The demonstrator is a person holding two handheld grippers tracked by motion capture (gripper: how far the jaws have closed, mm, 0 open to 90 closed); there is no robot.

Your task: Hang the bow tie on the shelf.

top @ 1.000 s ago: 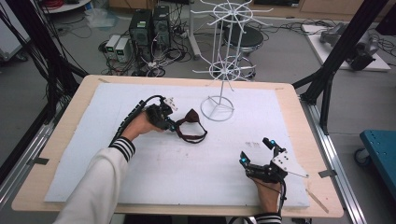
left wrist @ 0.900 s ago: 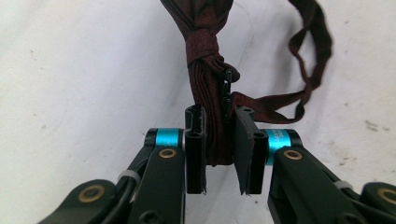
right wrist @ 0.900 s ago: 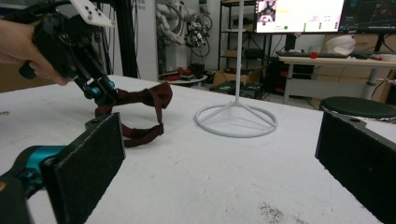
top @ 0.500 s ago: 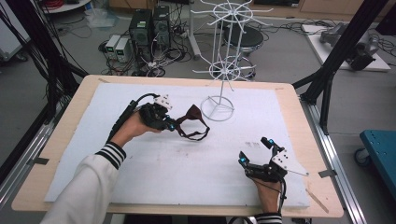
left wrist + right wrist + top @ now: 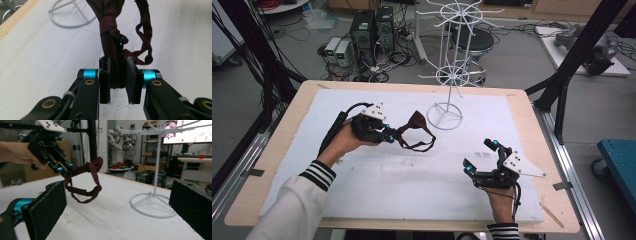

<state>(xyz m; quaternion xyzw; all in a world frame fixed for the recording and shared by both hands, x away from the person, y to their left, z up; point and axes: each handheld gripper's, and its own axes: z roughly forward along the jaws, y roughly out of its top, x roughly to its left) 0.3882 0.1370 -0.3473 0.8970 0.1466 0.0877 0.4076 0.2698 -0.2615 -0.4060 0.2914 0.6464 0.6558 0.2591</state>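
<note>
On the light wooden table (image 5: 537, 145) lies a large white foam sheet (image 5: 402, 180), and on its far part stands a tall white wire display rack with a round ring base (image 5: 445, 116). No container is on the table; the rack's thin hooks are all bare.

The left gripper (image 5: 388, 136) is raised a little above the sheet, near the rack base and to the left of it. Its jaws are narrow and they pinch the gathered middle of a dark brown fabric bow tie with a thin strap (image 5: 414, 131). In the left gripper view the bunched cloth (image 5: 112, 57) goes straight up between the two black pads (image 5: 105, 82), so its long axis follows the jaws, and the strap loop hangs free on one side. From the fingers the bow points toward the rack, which is just beyond it.

The right gripper (image 5: 481, 155) rests low at the near right of the sheet, well apart from the bow tie, with jaws spread wide and nothing between them.

I judge the left hand is the one to carry the strap loop up to a hook; the loop must open toward the wire.
</note>
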